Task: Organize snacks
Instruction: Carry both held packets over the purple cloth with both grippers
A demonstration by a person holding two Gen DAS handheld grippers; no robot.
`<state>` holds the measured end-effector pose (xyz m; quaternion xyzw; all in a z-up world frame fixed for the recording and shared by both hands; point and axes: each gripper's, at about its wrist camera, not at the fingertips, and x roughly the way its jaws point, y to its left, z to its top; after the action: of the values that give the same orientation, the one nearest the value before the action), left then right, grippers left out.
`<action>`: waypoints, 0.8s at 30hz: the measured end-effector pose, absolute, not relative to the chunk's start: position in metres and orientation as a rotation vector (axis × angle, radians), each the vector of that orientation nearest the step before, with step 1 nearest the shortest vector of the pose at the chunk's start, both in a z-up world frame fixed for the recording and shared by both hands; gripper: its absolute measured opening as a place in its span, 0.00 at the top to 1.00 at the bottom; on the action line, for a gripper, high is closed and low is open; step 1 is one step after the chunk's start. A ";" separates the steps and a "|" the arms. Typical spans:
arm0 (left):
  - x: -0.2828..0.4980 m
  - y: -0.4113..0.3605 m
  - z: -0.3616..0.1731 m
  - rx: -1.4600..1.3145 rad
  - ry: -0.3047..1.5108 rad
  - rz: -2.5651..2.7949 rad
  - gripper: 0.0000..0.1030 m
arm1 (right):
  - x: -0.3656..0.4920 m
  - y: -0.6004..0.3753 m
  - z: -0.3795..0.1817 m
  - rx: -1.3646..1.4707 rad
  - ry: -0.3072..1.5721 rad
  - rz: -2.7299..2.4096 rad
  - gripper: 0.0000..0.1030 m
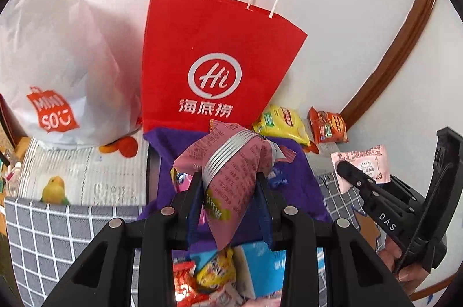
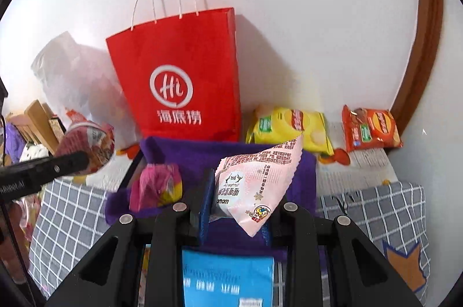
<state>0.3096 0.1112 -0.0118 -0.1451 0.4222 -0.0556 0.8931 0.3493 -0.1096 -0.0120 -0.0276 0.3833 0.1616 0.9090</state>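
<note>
The dusty-pink crinkled snack packet (image 1: 231,177) is pinched in the left gripper (image 1: 228,191), jaws narrow on it, above the purple fleece cloth (image 1: 303,177). The right gripper (image 2: 235,208) clamps a pale-pink printed snack pouch (image 2: 254,185). At 12 o'clock stands the red paper carrier bag (image 1: 217,46); at 1 o'clock lie a yellow crisp bag (image 2: 286,127) and an orange crisp bag (image 2: 370,130).

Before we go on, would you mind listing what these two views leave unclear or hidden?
- Red bag: its inside is hidden by its front wall in both views.
- White bag: cut off by the left edge in the left view; blurred in the right.
- Blue packet: partly behind the right gripper, which holds a pale pink packet.
- Snack pile: partly behind the left gripper, which holds a pink packet.
</note>
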 end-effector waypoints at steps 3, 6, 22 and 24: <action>0.324 0.109 -0.013 -0.305 0.877 -0.117 0.68 | 0.365 -0.105 -0.011 -0.059 0.788 0.334 0.72; 0.339 0.107 -0.017 -0.313 0.892 -0.123 0.68 | 0.380 -0.101 -0.015 -0.049 0.797 0.333 0.72; 0.366 0.123 -0.042 -0.326 0.922 -0.093 0.68 | 0.419 -0.109 -0.058 -0.059 0.873 0.299 0.72; 0.367 0.125 -0.043 -0.331 0.922 -0.090 0.68 | 0.420 -0.111 -0.060 -0.070 0.876 0.291 0.72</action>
<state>0.3666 0.1251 -0.0432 -0.1588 0.4427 -0.0430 0.8814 0.4201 -0.1109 -0.0605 -0.0339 0.4224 0.1404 0.8948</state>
